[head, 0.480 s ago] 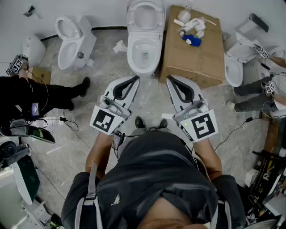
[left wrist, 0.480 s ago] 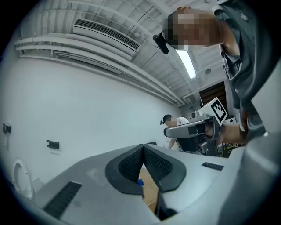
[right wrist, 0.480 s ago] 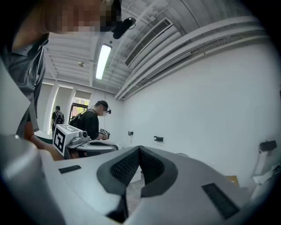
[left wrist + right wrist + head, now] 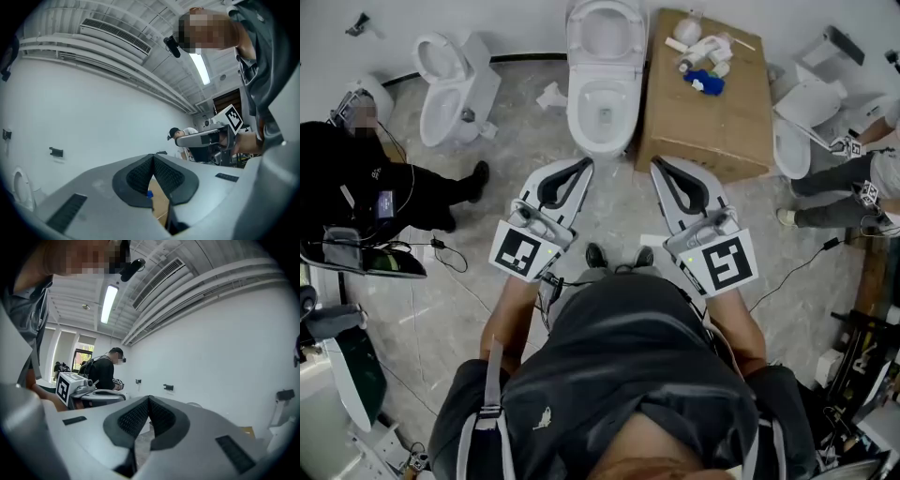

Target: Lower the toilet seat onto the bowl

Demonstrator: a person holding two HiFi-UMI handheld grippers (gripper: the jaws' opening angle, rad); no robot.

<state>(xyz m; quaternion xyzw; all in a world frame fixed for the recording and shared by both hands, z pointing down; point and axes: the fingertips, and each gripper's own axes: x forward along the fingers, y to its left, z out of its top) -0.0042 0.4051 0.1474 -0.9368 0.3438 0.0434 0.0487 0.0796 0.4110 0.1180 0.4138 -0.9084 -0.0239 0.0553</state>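
A white toilet [image 4: 602, 111] stands against the far wall in the head view. Its seat and lid [image 4: 606, 33] are raised upright behind the bowl. My left gripper [image 4: 585, 162] and right gripper [image 4: 657, 162] hover side by side over the floor, a short way in front of the bowl. Neither touches it. In the left gripper view the left gripper [image 4: 153, 157] has its dark pads pressed together with nothing between them. The right gripper [image 4: 149, 398] looks the same in its own view. Both point up at the wall, so the toilet is hidden there.
A cardboard box [image 4: 703, 103] with white parts and a blue item sits right of the toilet. Another toilet [image 4: 450, 84] stands at the left, more at the right [image 4: 797, 131]. A person in black [image 4: 366, 187] crouches at the left, another at the right edge [image 4: 862, 183]. Cables cross the floor.
Both grippers stay where they were. The person in black at the left has shifted and leaned, and the person at the right has moved a little.
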